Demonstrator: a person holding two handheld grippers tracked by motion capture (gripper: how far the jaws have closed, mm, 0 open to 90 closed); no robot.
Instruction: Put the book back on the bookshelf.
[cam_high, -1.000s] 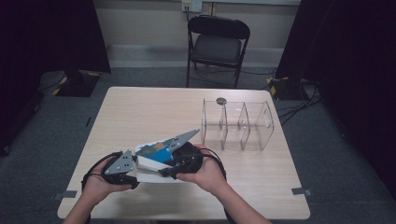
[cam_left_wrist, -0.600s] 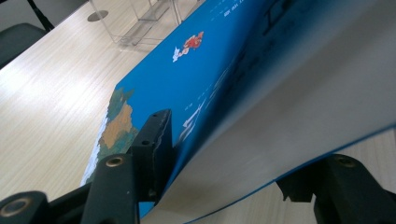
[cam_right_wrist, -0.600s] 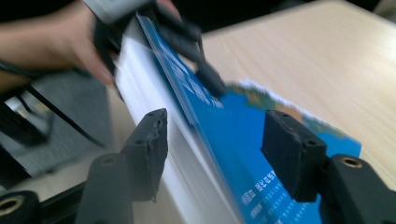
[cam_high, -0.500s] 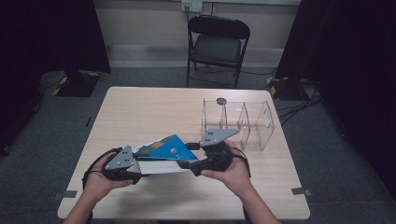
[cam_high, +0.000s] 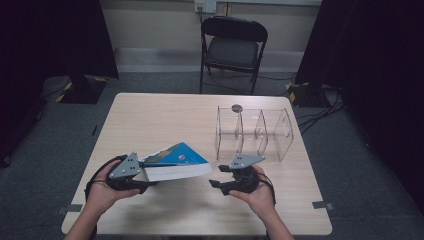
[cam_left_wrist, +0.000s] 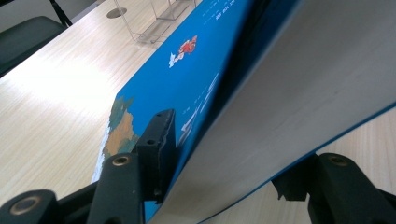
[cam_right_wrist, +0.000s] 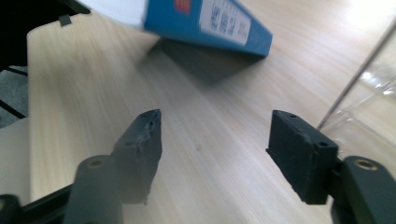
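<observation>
1. My left gripper (cam_high: 145, 176) was clamped on one end of the thick blue-covered paperback book (cam_high: 176, 161), its jaws pinching cover and page block together; they had just been closing a little further on it. The book hung tilted above the near half of the pale wooden desk (cam_high: 165, 115), between my two hands.
2. A second earlier both grippers were bunched at the book. Now my right gripper (cam_high: 216, 183) had let go and come away to the right and down, sitting low near the desk's front edge, just in front of the clear acrylic divider rack (cam_high: 255, 132).
3. In the right gripper view its jaws stood apart with only bare wood between them; after opening wide they had eased in slightly. The book's blue spine (cam_right_wrist: 210, 21) lay beyond them, untouched.
4. I judged the hand-over complete: the left alone carried the book, and the right was free to regrip or steady the rack before slotting it in.
</observation>
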